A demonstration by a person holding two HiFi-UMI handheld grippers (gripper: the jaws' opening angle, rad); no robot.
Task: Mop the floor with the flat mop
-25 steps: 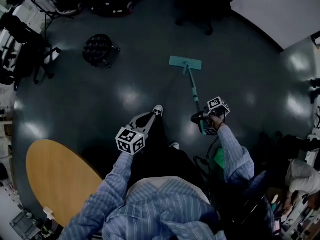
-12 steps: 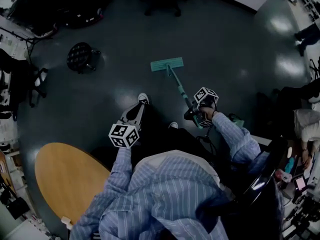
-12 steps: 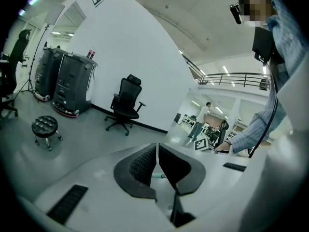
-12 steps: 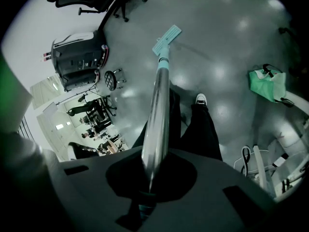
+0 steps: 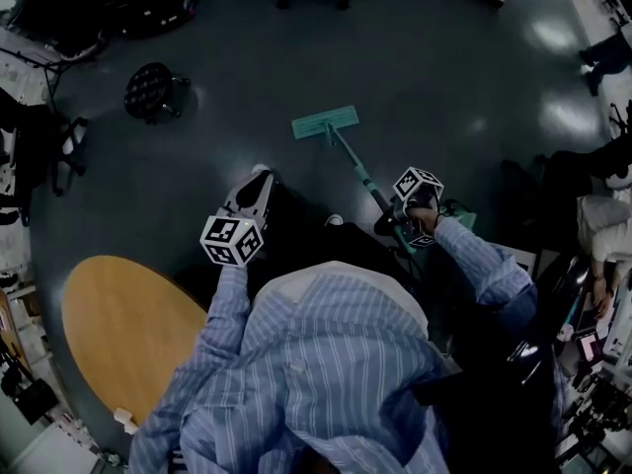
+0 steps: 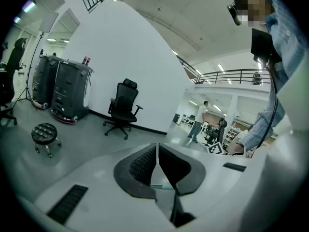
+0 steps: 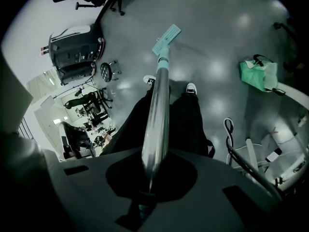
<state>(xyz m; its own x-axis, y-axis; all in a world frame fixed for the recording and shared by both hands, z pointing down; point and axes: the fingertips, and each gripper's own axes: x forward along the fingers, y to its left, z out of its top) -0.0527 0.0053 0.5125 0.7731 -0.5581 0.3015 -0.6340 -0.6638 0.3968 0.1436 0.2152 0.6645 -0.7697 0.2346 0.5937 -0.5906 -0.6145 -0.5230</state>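
Right tongs (image 5: 387, 225) clamped the mop handle (image 5: 354, 169), its head (image 5: 325, 122) flat on the floor (image 5: 444, 87) at 12 o'clock. Left tongs (image 5: 255, 184) were clenched, empty. Held by 1 grip, the smooth handle might twist.

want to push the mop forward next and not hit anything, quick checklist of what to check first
1. Right gripper shut on handle: ok.
2. Mop head flat on floor: ok, as far as the head view shows.
3. Left gripper on handle: not ok, jaws together, holding nothing.
4. Path ahead of mop head: ok, bare floor; stool stands off to the left.
5. Shoes behind mop head: ok.
6. Mop head damp: cannot tell.
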